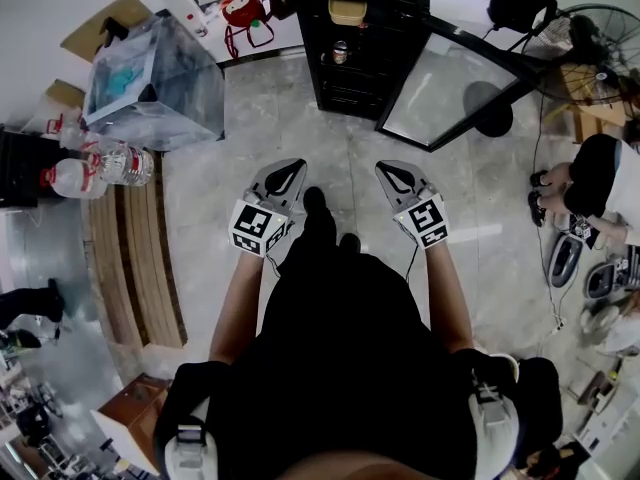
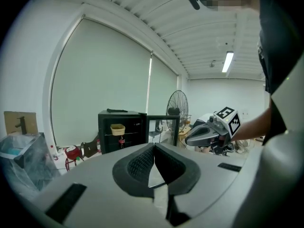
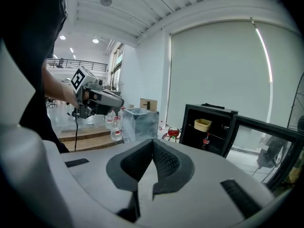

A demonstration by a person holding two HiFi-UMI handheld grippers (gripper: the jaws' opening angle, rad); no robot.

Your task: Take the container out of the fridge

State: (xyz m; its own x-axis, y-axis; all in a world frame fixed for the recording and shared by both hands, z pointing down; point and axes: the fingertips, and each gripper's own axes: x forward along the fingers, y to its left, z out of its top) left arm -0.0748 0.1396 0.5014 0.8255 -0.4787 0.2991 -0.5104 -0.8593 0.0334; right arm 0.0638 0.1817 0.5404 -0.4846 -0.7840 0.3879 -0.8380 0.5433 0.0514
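Head view, far left: clear water bottles [image 1: 100, 168] with red caps stand beside a translucent box [image 1: 150, 78], at the end of a wooden step [image 1: 135, 268] that runs along the grey floor. Right of these, the left gripper [image 1: 287, 175] is held out low in front of the person. Its jaws are pressed together with nothing between them — the left gripper view shows the two ribbed pads meeting at the tip.

Ahead of both grippers and well apart from them, a small black fridge [image 1: 310, 68] stands by the wall. Its glass door [image 1: 450, 93] is swung wide open to the right. The container [image 1: 348, 11], a pale yellow tub, sits on the fridge's top shelf, and a small red-labelled bottle [image 1: 340, 52] stands on the shelf below it.

The right gripper [image 1: 393, 175] is level with the left one and near it, with one of the person's dark shoes [image 1: 315, 208] between them. Its jaws are likewise closed on nothing, as the right gripper view shows. Neither gripper touches the fridge or the container.

Further right, a standing fan [image 1: 590, 38] is near the open door, and another person [image 1: 600, 173] in dark clothes is low on the floor at the picture's edge.
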